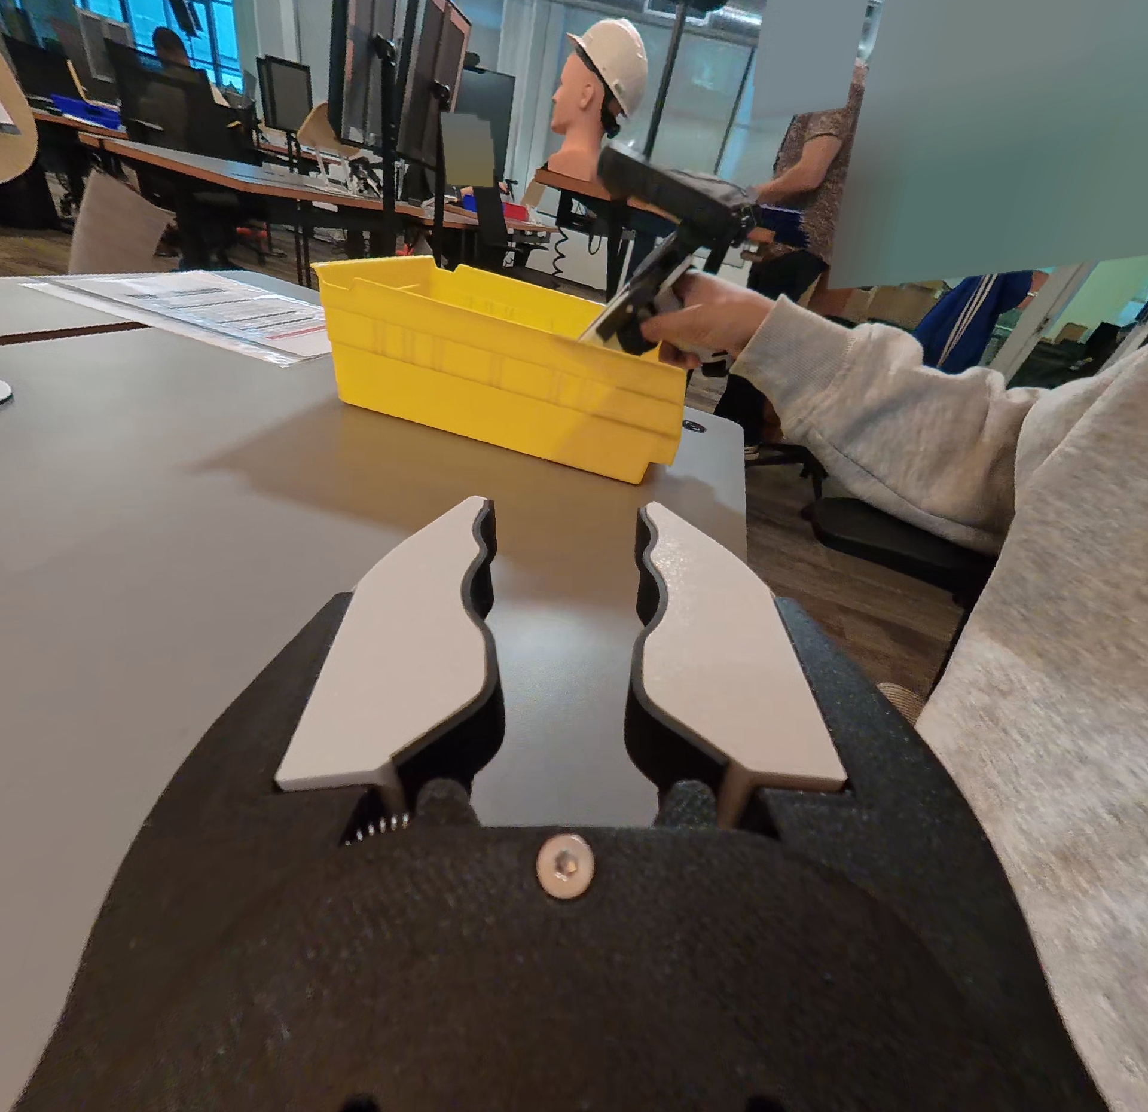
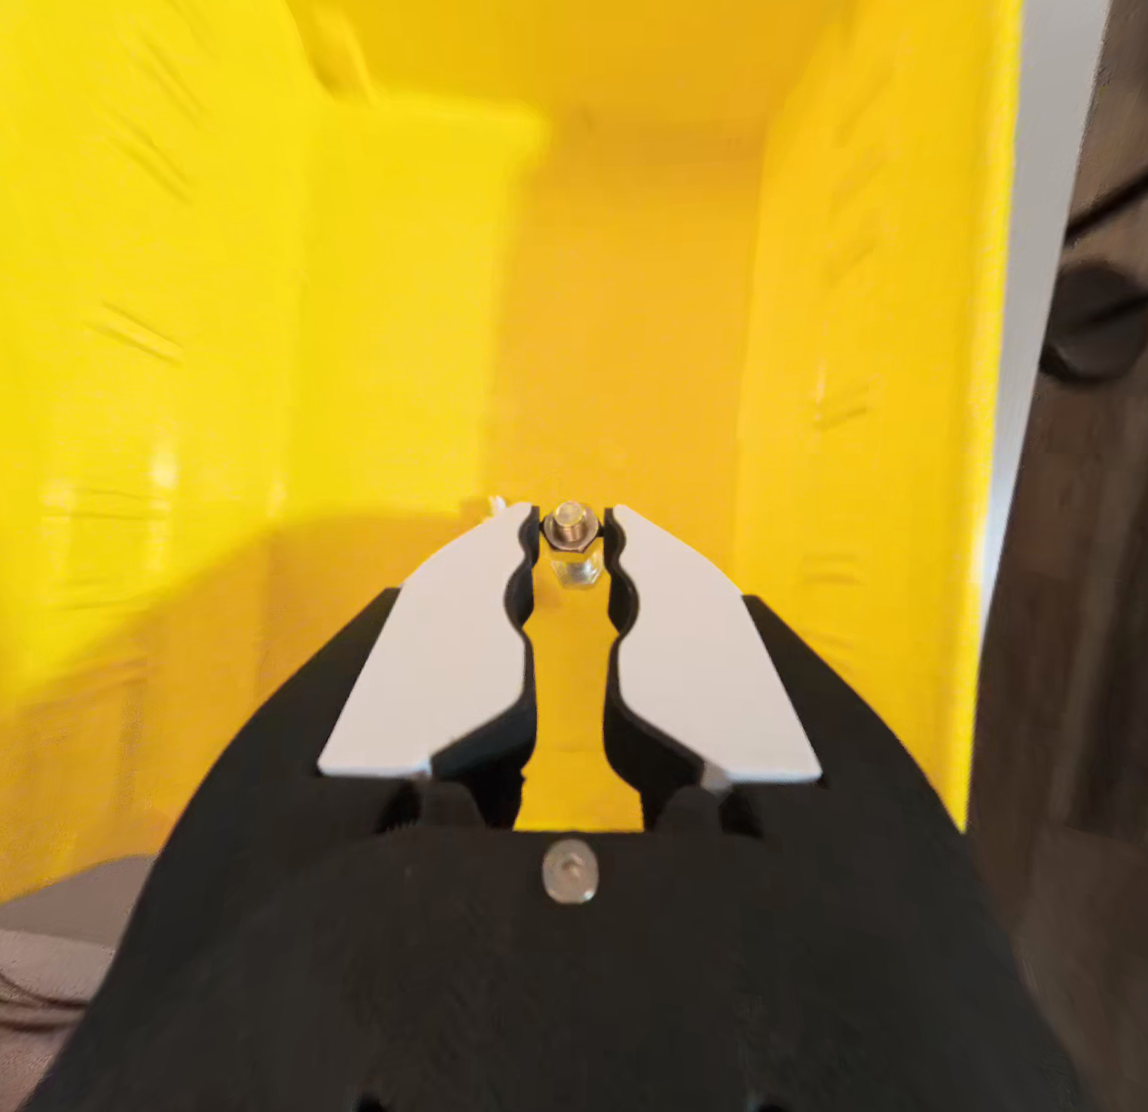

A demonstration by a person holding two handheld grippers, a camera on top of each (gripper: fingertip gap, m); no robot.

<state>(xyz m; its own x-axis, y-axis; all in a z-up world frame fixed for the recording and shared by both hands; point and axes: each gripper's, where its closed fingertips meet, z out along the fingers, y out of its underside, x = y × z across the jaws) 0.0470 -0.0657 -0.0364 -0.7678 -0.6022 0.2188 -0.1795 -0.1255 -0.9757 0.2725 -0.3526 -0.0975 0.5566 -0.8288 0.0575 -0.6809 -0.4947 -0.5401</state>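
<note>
Grey table (image 1: 155, 523): left claw (image 1: 565, 517) spread; right claw (image 2: 570, 514) pinches bolt (image 2: 570, 535) inside yellow bin (image 2: 621, 275).

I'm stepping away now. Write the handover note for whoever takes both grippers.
Left gripper: open, empty, above the grey table, short of the yellow bin.
Right gripper: inside the bin, fingertips closed on a small metal bolt with a nut.
Done: bolt gripped.
Left: bolt is not yet out of the bin. Whether other parts lie in the bin cannot be seen.
</note>
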